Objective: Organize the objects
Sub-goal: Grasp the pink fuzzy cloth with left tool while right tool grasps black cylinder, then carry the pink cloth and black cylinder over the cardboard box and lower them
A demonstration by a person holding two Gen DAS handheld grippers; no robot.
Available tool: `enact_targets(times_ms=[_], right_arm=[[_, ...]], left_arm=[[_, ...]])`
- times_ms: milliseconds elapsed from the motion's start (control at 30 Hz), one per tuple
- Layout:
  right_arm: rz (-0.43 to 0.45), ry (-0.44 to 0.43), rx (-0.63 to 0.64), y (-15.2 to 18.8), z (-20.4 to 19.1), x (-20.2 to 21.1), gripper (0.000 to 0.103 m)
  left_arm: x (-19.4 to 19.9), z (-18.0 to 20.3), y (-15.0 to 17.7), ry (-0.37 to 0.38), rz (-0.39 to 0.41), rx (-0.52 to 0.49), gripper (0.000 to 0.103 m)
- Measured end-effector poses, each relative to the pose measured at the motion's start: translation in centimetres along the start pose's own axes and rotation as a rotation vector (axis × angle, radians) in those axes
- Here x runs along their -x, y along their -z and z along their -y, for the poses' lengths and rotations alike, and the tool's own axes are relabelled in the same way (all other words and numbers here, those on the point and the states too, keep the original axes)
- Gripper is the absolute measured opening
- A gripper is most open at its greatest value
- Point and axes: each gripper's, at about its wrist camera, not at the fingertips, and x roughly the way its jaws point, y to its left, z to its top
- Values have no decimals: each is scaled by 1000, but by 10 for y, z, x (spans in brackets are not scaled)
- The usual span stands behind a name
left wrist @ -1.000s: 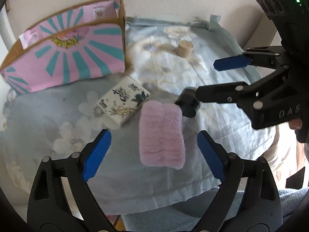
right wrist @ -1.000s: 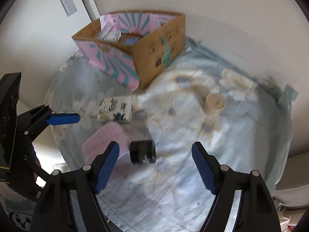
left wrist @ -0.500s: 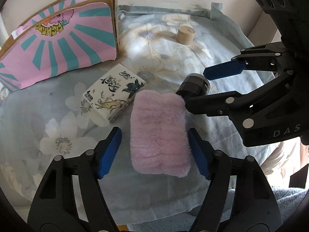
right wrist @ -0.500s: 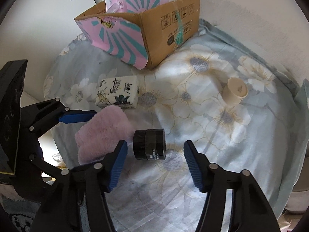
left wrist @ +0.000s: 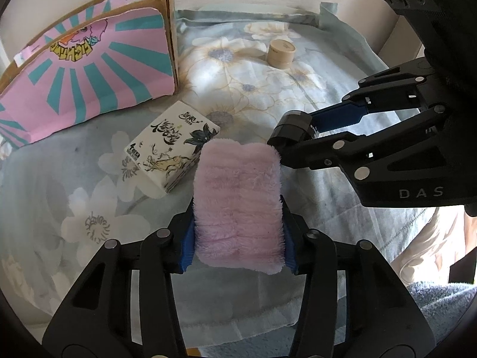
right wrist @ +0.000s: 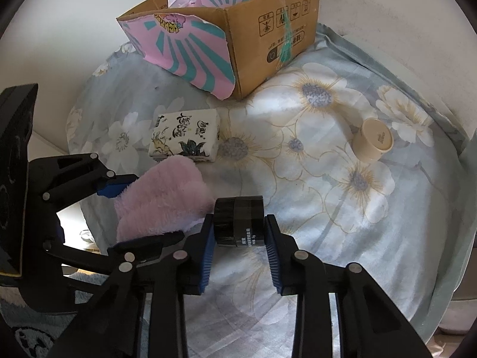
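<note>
At the far left a pink-and-teal cardboard box [left wrist: 86, 68] stands open on the floral bedsheet [left wrist: 244, 89]. Just in front of it lies a white tissue pack [left wrist: 167, 152], one corner touching the pink fluffy cloth [left wrist: 238, 208]. The left hand-held gripper [left wrist: 238, 238] is closed on that cloth, blue pads pressed into both its sides. To the right, the right hand-held gripper [right wrist: 240, 238] clamps a small black jar [right wrist: 239, 225] between its pads, the jar lying beside the cloth's far end. Further back right, a beige round container [left wrist: 280, 55] sits alone on the sheet.
</note>
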Motion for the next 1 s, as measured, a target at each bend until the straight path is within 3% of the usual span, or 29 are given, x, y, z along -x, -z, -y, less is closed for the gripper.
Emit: enact_targets(times_ms=[433,600,1000], right_arm=[[25,30,-40,-9,-1,22,29],[51,53,-111,-22,4,43,29],[153,114,-200,-89,4,101,29]], left_arm=[[34,-7,-17,19,40,-17,42],[58,-22,-35,11,69,-13,42],[110,-94,-85,-31,172,-4,42]])
